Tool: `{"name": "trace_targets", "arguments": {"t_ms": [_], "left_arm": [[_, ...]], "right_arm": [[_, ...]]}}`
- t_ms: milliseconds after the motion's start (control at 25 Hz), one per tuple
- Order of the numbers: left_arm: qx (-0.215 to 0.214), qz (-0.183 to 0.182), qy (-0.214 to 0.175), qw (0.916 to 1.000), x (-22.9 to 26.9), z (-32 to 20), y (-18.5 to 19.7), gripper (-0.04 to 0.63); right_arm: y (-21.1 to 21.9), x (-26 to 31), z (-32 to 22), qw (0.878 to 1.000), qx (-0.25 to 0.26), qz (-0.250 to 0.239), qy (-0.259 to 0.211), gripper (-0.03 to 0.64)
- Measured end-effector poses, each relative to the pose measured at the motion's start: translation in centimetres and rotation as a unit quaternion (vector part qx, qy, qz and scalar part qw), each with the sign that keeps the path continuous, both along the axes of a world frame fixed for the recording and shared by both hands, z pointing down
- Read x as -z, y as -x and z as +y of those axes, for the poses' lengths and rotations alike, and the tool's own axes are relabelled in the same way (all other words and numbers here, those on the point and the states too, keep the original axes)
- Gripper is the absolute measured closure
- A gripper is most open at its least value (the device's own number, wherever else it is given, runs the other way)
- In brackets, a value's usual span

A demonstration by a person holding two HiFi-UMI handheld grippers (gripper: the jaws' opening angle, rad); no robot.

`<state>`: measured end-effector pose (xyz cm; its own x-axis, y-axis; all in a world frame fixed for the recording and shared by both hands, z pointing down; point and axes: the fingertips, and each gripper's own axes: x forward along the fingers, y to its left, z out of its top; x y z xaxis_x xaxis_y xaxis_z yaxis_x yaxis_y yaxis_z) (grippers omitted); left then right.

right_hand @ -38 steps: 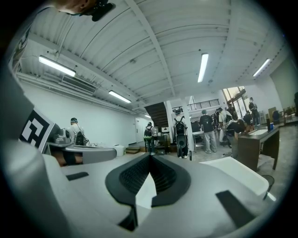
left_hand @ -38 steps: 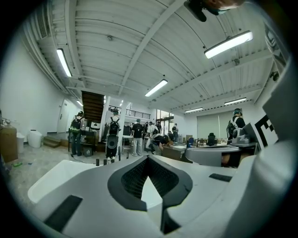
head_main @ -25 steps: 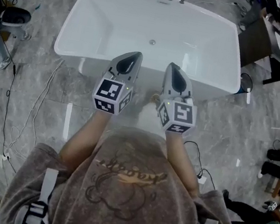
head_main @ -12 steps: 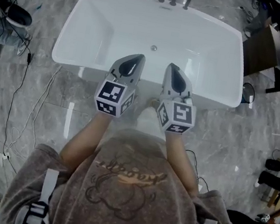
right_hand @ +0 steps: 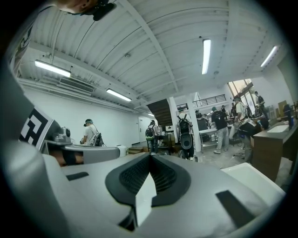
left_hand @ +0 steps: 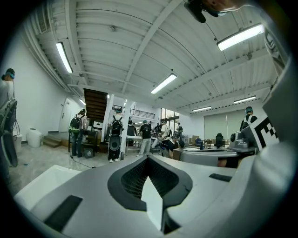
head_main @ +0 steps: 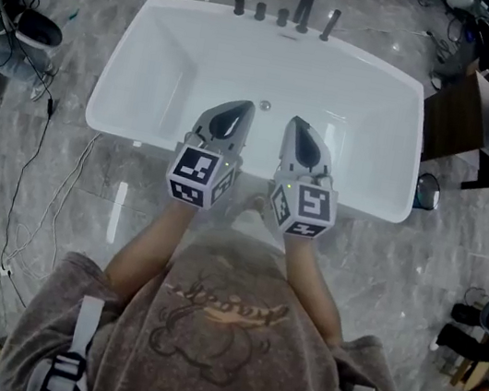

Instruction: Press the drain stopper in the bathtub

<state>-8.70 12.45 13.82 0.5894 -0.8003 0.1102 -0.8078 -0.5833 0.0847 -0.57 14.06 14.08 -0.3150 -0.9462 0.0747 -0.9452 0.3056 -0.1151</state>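
Your left gripper (head_main: 231,114) is riding with its jaws pressed together and nothing between them. The left gripper view is showing the dark pads meeting along one seam (left_hand: 148,162). Your right gripper (head_main: 300,134) is doing the same, shut and empty, with its pads closing on each other in its own view (right_hand: 150,160).

You are holding both over the near rim of the white bathtub (head_main: 159,44), side by side and pointing away from you. The drain stopper (head_main: 264,105) is sitting on the tub floor on the midline, showing in the gap between the two tips and just beyond them. It is lying ahead and down from either gripper, not under one. The left tip is looking slightly nearer in the head view, though the difference is probably too small to trust from this steep angle.

The stopper is round (so it has no long axis to line up on), while the tub's length is running across you, left to right. The tap fittings (head_main: 282,17) are standing along the far rim, well apart from the stopper.

Neither gripper view is showing the stopper, since both are looking out level across the room and up at the ceiling. In the head view it is too small to tell whether it is sitting raised or pressed down.
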Motion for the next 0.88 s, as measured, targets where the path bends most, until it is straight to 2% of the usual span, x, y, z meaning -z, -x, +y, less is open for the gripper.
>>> {"name": "trace_targets", "arguments": {"t_ms": [560, 880], "left_arm": [[0.049, 0.003, 0.002, 0.9988, 0.1, -11.8, -4.4, 0.594], [0.065, 0.002, -0.003, 0.9979, -0.3, -15.3, -5.5, 0.594]], "right_arm": [[-4.1, -0.9, -11.8, 0.998, 0.058, 0.007, 0.018, 0.617], [-5.2, -1.9, -15.7, 0.997, 0.074, 0.002, 0.028, 0.617]]}}
